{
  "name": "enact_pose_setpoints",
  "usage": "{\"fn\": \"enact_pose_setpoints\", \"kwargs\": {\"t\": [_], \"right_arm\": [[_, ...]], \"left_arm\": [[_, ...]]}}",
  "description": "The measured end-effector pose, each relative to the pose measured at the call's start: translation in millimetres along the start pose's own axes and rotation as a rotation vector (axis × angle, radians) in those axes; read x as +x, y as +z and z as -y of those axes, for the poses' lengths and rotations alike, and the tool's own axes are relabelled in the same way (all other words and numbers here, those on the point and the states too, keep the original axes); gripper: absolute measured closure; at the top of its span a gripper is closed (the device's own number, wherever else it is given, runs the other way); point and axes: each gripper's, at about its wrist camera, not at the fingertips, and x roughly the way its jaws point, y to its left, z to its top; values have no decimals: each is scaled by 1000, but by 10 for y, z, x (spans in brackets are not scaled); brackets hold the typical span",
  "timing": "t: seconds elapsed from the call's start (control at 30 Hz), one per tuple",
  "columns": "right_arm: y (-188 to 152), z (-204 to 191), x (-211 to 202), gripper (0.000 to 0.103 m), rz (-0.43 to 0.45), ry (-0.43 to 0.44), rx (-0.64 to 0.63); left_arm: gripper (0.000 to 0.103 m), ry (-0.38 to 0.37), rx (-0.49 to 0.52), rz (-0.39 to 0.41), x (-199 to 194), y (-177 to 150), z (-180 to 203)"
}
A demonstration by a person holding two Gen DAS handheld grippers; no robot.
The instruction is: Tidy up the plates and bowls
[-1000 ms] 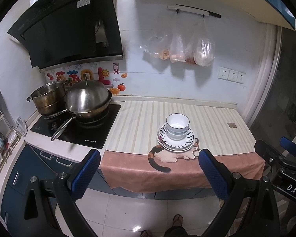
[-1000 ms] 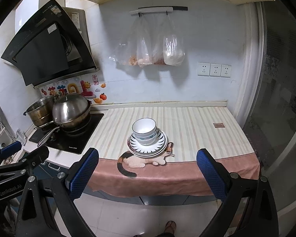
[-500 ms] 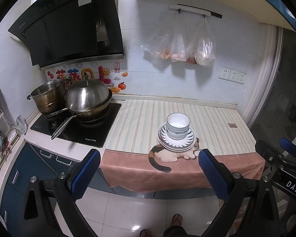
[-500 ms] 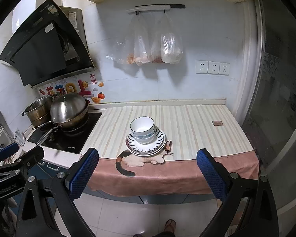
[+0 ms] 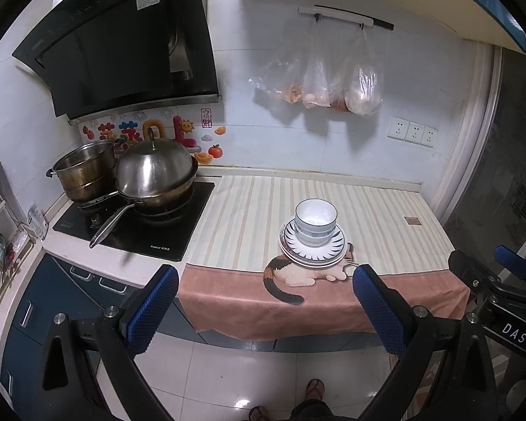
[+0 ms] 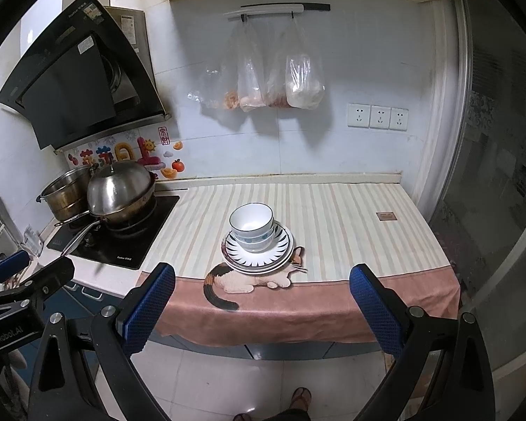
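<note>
With both the left claw [image 5: 263, 298] and right claw [image 6: 261, 294] held wide open and empty, the stacked bowls [image 6: 251, 226] and plates [image 6: 257, 254] are seen ahead on the tabletop [image 6: 350, 231], well apart, so the task is judged finished or unbegun.

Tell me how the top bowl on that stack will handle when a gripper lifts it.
The top bowl looks like glazed ceramic, so probably rigid, slippery and breakable. It sits nested in other bowls on the plates, so a sideways tug may drag those along. Both grippers are open and away from it.

Striped counter [image 6: 333, 217] lies bare around the stacked dishes [image 6: 257, 242]; pans [image 6: 121, 193] seemingly crowd left.
</note>
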Motion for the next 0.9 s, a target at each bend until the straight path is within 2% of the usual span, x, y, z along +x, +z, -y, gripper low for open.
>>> {"fn": "enact_pose_setpoints", "kwargs": {"t": [0.9], "right_arm": [[40, 20, 127, 1, -1, -4, 1]], "left_arm": [[1, 4, -5, -1, 65, 2, 14]]}}
